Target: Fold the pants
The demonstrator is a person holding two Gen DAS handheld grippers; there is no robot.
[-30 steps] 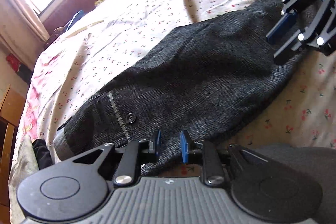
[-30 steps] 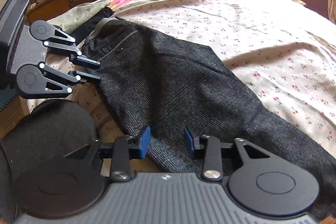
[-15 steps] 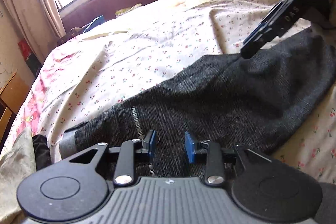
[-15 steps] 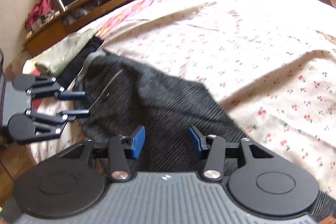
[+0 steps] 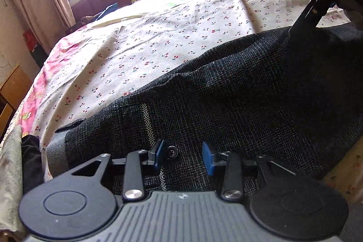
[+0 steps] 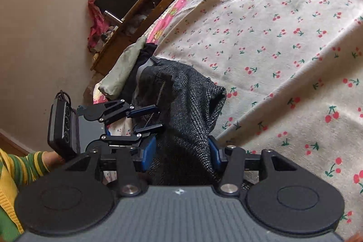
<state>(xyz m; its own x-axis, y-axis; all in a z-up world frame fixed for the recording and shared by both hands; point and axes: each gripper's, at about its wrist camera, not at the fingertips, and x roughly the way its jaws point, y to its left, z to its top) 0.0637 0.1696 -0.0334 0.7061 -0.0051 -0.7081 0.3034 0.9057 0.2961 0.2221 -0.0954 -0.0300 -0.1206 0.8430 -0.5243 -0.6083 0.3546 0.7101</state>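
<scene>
On bed, pants between opening right tool

The pants are dark charcoal, a coarse woven check with fine light flecks. They lie across the cherry-print bed sheet, running from about eight o'clock in the left wrist view up toward two o'clock. At the waist end show a grey inner waistband, a narrow strip of black-and-white patterned trim and a dark round button. In the right wrist view the cloth stands bunched in a raised, draped fold.
</scene>
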